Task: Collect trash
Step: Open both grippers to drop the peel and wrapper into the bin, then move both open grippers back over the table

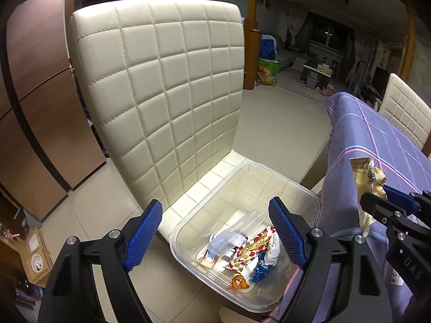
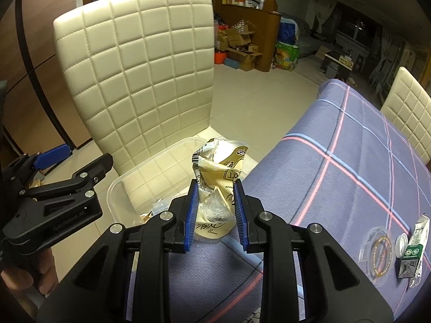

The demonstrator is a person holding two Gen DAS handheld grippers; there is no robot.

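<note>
Cream quilted leatherette chair [image 1: 161,86]: square-grid stitching. Second cream quilted chair [image 2: 409,107]: same grid. Clear plastic bin [image 1: 296,188]: colourless, see-through. Inside bin: red-white-green checked wrapper [image 1: 250,253], blue foil wrapper [image 1: 260,270], orange wrapper [image 1: 239,282]. Crumpled beige-gold pouch [image 2: 215,183]: black print, barcode. Purple-grey tablecloth [image 2: 336,167]: plaid of pink and pale-blue lines. Left gripper [image 1: 215,231] and right gripper [image 2: 215,212]: black frames, ribbed blue pads. White-green carton [image 2: 412,253]. Floor tiles [image 1: 269,123]: pale beige. Brown wall panels [image 1: 35,107]: dark banding.
</note>
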